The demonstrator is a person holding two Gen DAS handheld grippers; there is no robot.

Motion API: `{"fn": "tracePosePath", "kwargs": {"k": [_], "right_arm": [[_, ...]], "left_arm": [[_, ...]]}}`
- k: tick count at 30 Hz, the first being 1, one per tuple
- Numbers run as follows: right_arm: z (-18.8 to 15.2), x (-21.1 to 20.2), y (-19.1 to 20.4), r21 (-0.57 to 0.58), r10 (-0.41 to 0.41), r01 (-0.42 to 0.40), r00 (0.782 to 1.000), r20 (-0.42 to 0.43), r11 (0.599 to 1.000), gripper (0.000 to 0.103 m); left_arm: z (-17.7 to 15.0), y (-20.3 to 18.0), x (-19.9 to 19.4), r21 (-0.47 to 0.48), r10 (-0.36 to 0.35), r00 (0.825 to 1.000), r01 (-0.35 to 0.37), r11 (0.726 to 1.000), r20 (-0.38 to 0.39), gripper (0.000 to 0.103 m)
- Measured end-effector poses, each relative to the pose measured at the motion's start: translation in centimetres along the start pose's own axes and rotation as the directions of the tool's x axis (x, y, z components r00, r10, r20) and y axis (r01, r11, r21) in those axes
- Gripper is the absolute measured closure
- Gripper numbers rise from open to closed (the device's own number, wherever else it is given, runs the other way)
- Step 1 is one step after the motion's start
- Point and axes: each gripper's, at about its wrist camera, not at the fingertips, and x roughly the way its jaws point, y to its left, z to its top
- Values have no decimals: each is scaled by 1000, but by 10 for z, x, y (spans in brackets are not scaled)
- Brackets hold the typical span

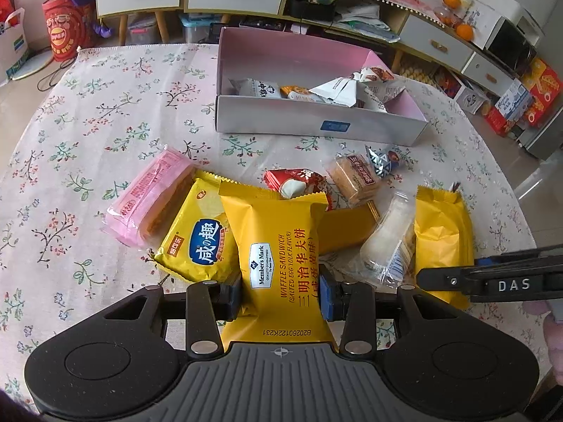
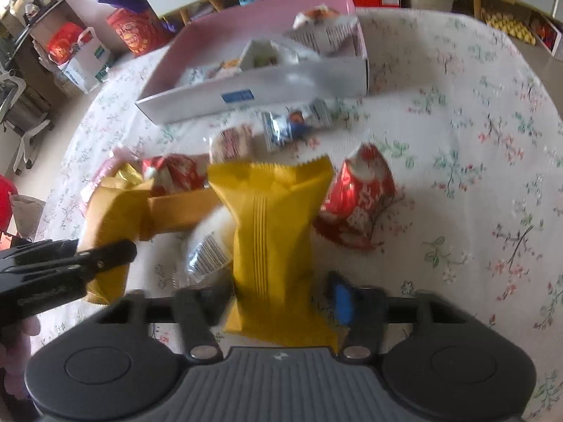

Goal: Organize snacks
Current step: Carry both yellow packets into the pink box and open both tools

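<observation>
"Member's Mark WAFFLE SANDWICH", code "B20260122K231" on the yellow waffle packet (image 1: pixel 278 256); "DAS" on the right hand-held gripper (image 1: pixel 492 283).

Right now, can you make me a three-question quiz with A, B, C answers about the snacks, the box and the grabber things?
1. Where is the open white cardboard box with the pink inside?
A. Behind the loose snacks
B. On the floor
C. Under the flowered tablecloth

2. What colour is the waffle sandwich packet in the left gripper?
A. Green
B. Yellow
C. Blue

3. What is the right gripper doing?
A. Hanging empty
B. Holding a spoon
C. Reaching around a plain yellow ridged packet

Answers: 1 A, the snacks lie nearer the camera; 2 B, its wrapper is yellow with red letters; 3 C, the packet stands between its fingers.
</observation>
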Motion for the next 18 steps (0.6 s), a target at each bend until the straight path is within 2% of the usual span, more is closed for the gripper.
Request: {"fn": "tracePosePath", "kwargs": {"k": [4,12,18], "right_arm": [[3,-12,3,-15,10,-10,999,42,1000,80],[17,-41,11,-18,53,-51,988,147,999,80],[39,-47,16,17,56,-61,979,197,998,80]], "left_arm": [[5,4,-4,-32,-26,1000,27,999,7,65],[25,8,-18,-79,-47,996,52,996,73,65],[50,14,-22,-159,-64,990,83,984,122,65]]}}
